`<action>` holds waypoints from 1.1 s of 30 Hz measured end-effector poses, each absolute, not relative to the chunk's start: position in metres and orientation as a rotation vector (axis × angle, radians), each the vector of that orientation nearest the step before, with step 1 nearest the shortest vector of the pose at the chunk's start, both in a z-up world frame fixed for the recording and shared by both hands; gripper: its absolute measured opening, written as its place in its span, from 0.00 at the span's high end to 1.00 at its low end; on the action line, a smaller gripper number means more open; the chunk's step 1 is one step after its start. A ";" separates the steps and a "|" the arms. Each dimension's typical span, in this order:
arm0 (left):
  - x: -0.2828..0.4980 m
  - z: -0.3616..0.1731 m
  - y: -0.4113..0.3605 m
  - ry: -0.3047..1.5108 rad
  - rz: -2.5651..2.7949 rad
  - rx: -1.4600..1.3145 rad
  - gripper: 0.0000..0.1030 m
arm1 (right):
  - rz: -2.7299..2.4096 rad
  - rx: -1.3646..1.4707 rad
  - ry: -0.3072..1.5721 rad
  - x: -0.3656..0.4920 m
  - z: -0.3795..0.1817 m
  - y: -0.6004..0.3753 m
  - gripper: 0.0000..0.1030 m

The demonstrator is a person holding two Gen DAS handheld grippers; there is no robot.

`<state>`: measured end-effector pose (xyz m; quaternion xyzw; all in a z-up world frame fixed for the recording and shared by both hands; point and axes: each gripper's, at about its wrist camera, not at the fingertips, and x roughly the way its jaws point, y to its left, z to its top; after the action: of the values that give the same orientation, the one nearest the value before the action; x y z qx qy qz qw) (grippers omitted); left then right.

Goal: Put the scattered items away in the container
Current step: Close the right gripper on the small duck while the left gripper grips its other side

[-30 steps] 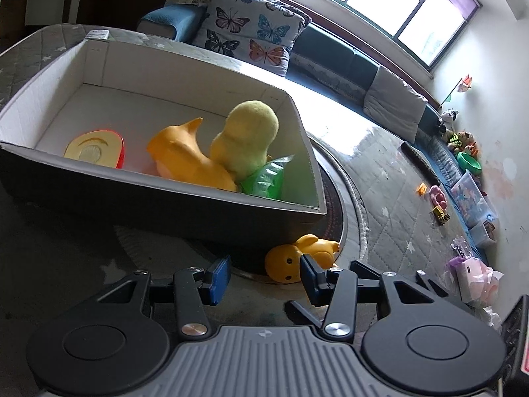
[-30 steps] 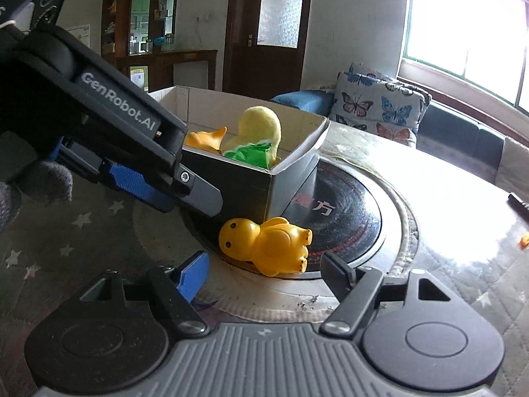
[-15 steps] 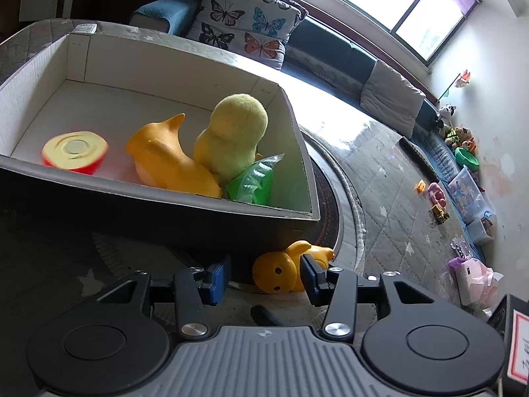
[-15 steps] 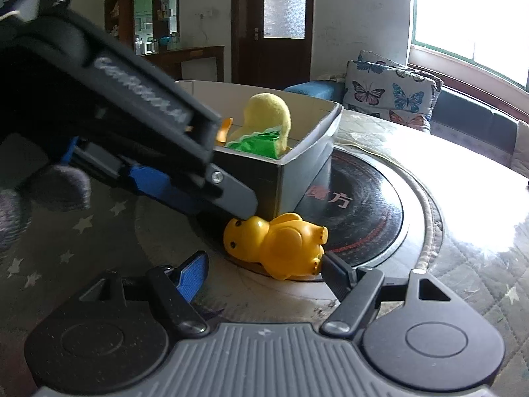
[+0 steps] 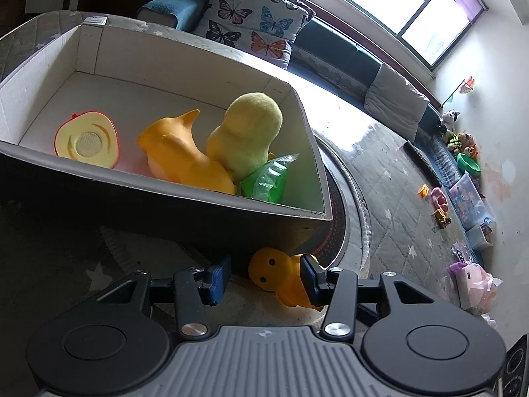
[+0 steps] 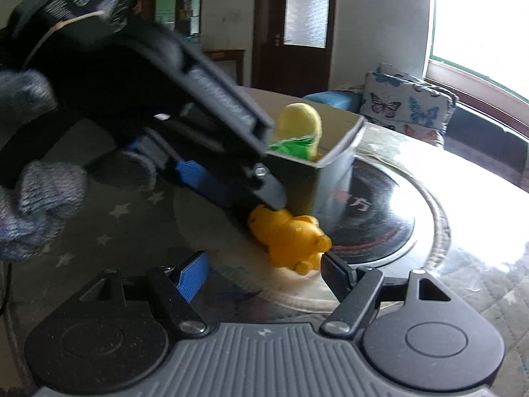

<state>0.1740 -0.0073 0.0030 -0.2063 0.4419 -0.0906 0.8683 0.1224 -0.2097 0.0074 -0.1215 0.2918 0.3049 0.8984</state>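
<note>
A yellow rubber duck (image 5: 277, 276) lies on the table just outside the near right corner of the grey cardboard box (image 5: 165, 180). My left gripper (image 5: 264, 276) is open around the duck: the right pad is at its body, the left pad stands apart from its head. In the right wrist view the duck (image 6: 287, 235) lies just beyond my open right gripper (image 6: 264, 278), close to the right fingertip, with a left gripper finger (image 6: 264, 188) over its head. Inside the box are a toy apple half (image 5: 87, 144), an orange dolphin (image 5: 182, 152), a yellow plush (image 5: 248, 132) and a green packet (image 5: 267, 182).
The box stands partly on a dark round turntable (image 6: 370, 218) set in the table. A person's gloved hand (image 6: 36, 192) holds the left gripper. A sofa with butterfly cushions (image 5: 254, 29) runs behind, and small toys (image 5: 463, 198) lie along the floor at right.
My left gripper has come forward and down to the duck, which now lies between its fingers. In the right wrist view the left gripper has swung across over the duck, which looks nearer.
</note>
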 end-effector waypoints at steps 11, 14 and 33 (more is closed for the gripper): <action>0.179 -0.001 -0.013 0.937 -0.181 -0.465 0.53 | 0.602 -0.276 0.618 0.145 0.004 -0.202 0.42; 0.179 -0.004 -0.013 0.944 -0.179 -0.476 0.56 | 0.609 -0.277 0.618 0.143 0.002 -0.199 0.49; 0.168 -0.003 -0.006 0.927 -0.197 -0.484 0.68 | 0.567 -0.256 0.596 0.132 0.009 -0.201 0.63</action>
<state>0.1682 -0.0055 -0.0030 -0.2309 0.4419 -0.0939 0.8618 0.1318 -0.2008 0.0087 -0.1242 0.2886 0.2749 0.9087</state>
